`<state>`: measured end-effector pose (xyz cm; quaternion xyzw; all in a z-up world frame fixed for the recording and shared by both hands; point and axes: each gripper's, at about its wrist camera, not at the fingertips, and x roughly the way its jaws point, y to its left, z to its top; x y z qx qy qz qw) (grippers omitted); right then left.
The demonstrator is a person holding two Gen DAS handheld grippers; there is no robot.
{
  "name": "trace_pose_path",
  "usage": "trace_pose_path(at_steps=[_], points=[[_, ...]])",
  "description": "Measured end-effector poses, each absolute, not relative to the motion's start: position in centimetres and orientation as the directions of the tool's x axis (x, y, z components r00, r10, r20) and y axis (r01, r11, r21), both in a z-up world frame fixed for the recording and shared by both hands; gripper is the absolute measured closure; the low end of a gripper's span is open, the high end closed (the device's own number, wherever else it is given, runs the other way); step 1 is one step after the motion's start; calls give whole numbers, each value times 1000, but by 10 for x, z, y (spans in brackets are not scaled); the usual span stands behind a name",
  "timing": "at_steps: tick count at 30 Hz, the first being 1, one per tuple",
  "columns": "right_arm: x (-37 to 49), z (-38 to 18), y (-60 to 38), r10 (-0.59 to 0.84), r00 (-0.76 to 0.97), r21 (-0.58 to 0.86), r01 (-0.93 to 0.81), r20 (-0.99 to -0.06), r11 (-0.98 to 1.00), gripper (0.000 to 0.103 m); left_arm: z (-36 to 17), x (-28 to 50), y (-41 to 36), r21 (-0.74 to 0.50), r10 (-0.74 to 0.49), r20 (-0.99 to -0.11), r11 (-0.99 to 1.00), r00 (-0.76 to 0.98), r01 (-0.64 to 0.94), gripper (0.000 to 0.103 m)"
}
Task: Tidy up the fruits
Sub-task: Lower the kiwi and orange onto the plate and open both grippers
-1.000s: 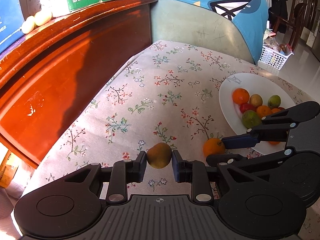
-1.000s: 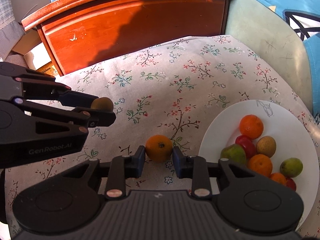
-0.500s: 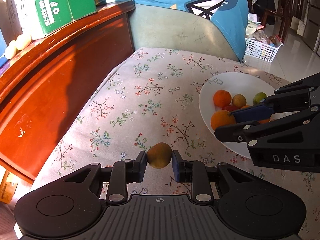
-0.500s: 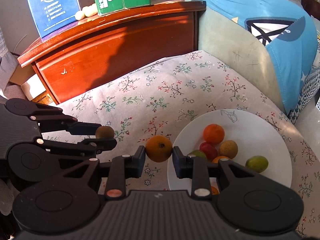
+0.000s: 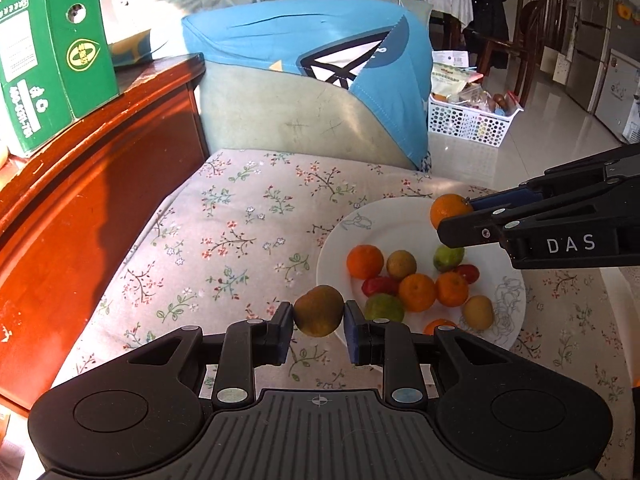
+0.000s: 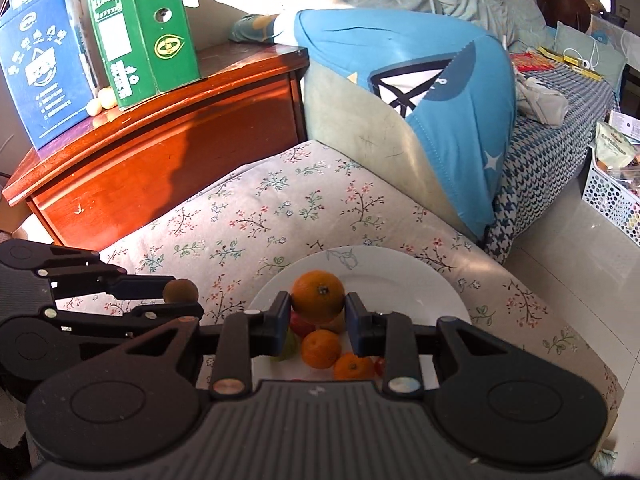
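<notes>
The left claw (image 5: 318, 322) grips a brownish fruit (image 5: 319, 311), maybe a kiwi, beside the white plate (image 5: 508, 300); the right claw (image 6: 318, 314) grips an orange (image 6: 318, 297) above it.

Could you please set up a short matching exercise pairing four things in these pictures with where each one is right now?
Things:
1. brown fruit
2. orange
3. green box
4. white basket

Places:
A. on the floor
B. on the wooden cabinet
C. held in the right gripper above the plate
D. held in the left gripper over the flowered cloth

Pairs: 1-D, 2-C, 3-B, 4-A
</notes>
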<state>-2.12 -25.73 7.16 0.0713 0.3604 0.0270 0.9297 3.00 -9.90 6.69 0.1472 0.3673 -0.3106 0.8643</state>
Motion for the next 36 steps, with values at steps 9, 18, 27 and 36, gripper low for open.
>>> trace_pose_path(at_steps=[9, 18, 27, 36], points=[[-21, 58, -300, 64, 726, 216, 119, -685, 969, 73, 65, 33, -129, -7, -481, -720, 726, 500, 688, 78], [-7, 42, -314, 75, 708, 272, 170, -702, 947, 74, 50, 38, -157, -2, -487, -732, 699, 475, 715, 78], [6, 28, -313, 92, 689, 284, 169, -719, 944, 73, 40, 40, -179, -16, -499, -739, 685, 452, 729, 78], [9, 27, -313, 98, 682, 296, 181, -725, 938, 67, 43, 33, -183, 13, -473, -747, 692, 467, 722, 53]])
